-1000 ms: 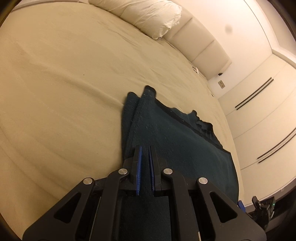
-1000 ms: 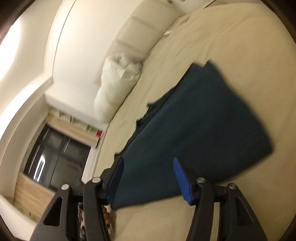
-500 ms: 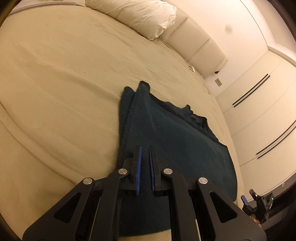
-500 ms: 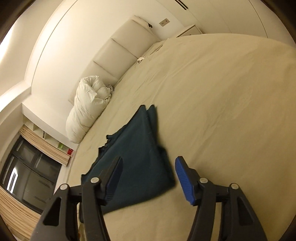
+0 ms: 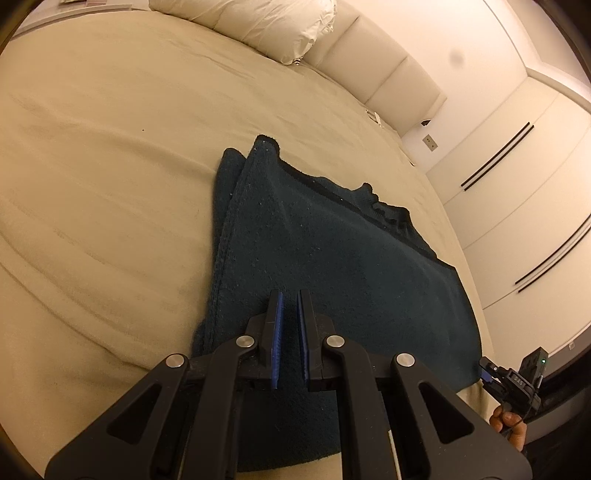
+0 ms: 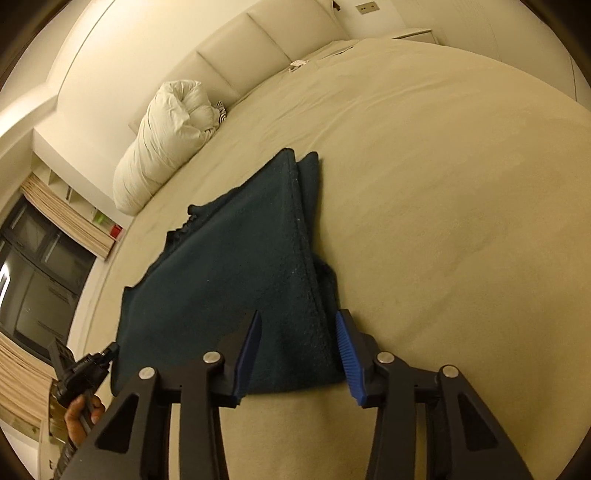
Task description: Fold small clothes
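Observation:
A dark teal knitted garment (image 5: 332, 266) lies folded flat on the beige bed (image 5: 92, 184); it also shows in the right wrist view (image 6: 236, 280). My left gripper (image 5: 289, 295) hovers over its near part, jaws almost closed with a narrow gap, holding nothing. My right gripper (image 6: 298, 319) is open, its blue pads either side of the garment's near right corner, just above the cloth. The right gripper appears small at the bed's edge in the left wrist view (image 5: 513, 380), and the left one in the right wrist view (image 6: 81, 369).
A white pillow (image 5: 258, 22) lies against the padded headboard (image 5: 388, 77) at the far end; it also shows in the right wrist view (image 6: 166, 136). A dark window with blinds (image 6: 33, 273) is at the left. White wall panels (image 5: 517, 184) stand beyond the bed's right side.
My right gripper swung round and came down to the garment's near right corner, still open. My left gripper drew back slightly, and its jaws parted a little.

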